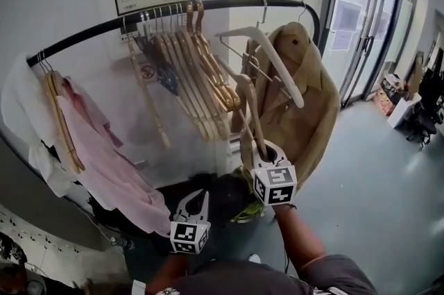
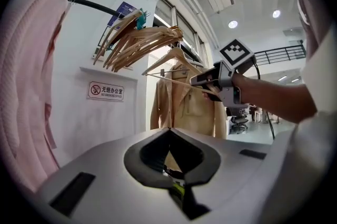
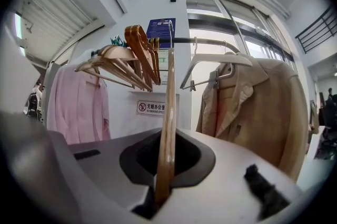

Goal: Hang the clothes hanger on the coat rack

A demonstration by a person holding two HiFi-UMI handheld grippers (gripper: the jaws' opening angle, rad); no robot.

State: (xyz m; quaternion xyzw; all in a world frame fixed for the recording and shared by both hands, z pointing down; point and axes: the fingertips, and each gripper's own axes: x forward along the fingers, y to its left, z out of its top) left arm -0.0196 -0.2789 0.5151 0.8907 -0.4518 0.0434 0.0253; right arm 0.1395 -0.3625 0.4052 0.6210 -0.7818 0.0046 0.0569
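Coat rack rail (image 1: 236, 3) arcs across the top of the head view. It is well loaded: beige coat (image 1: 312, 99) at the right end, pink shirt (image 1: 104, 148) at the left, bunch of wooden hangers (image 1: 201, 78) in the middle, and white hanger (image 1: 277, 71) hooked just beside the coat.

Right gripper (image 1: 269, 148) is clamped on the task's wooden hanger (image 3: 167, 107), jaws tight on one end of it. The hanger is in the air, not on the rail yet. Its long axis runs straight up out of the jaws, edge-on in the right gripper view, with the top end reaching roughly rail level. I can't make out its hook.

Key relation: the rail sits above and ahead of the held hanger. The only free stretch looks like the gap between the wooden bunch and the white hanger, and the held hanger lines up about under that gap.

Left gripper (image 1: 196, 198) is low and further back, tips together, nothing in it. The right hand is clearly the nearer one, so the hooking move is its job.
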